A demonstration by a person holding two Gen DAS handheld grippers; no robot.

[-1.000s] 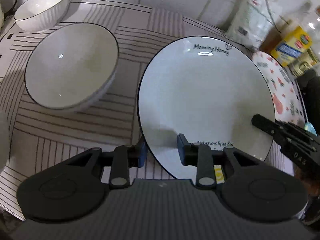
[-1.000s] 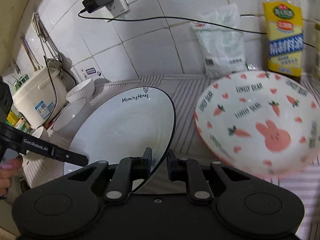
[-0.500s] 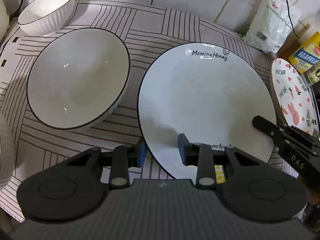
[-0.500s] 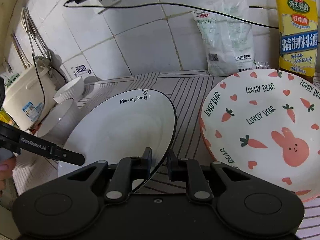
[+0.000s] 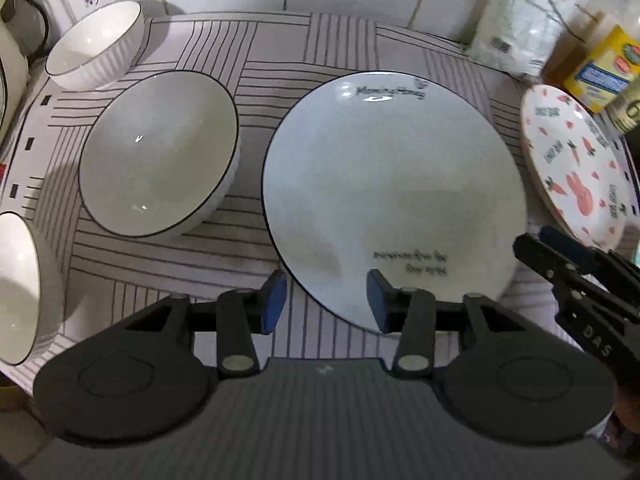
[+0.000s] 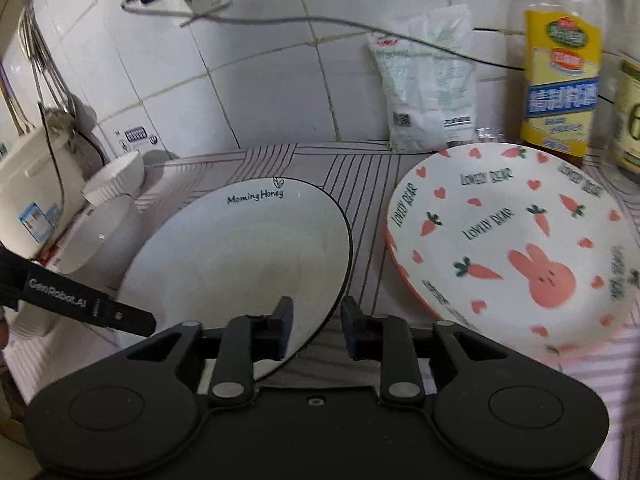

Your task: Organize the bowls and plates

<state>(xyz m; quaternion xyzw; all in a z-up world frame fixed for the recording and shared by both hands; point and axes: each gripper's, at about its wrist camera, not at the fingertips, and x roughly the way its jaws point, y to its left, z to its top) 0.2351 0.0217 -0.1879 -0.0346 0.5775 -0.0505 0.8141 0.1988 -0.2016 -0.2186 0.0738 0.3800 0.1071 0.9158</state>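
Fingers [image 5: 274, 300] of the left gripper [image 5: 326, 300]: parted, blue pads straddling the near-left rim of the large white round plate with thin black edge [image 5: 394, 196], nothing pinched. Right gripper [image 6: 316, 330] likewise spread, its fingers either side of that plate's near-right rim; no contact that I can make out.

Plate lies flat on the striped cloth covering the tabletop [image 5: 280, 52], centre of scene. To its left, a wide white bowl with dark rim [image 5: 158, 152]; far left, a small ribbed white bowl [image 5: 94, 42]; at the near-left edge, part of another white bowl [image 5: 18, 284]. To its right, just beside it, a white plate printed with pink rabbit and carrots [image 6: 516, 248].

Step in hand, as I judge it: taking up the black-edged plate to stack it with the other. Best done by sliding one finger under the rim, closing squarely on the lip, and lifting level; glazed ceramic looks slippery. Mind the rabbit plate close alongside.

Writing legible:
- plate far rim: "Morning Honey"; near-rim lines too blurred.
- rabbit plate: "LOVELY BEAR", repeated.
- left gripper: "GenRobot.AI"; right gripper: "DAS".
- yellow-labelled clear bottle [image 6: 560, 80] and white plastic packet [image 6: 430, 80] against the tiled wall: print unreadable.
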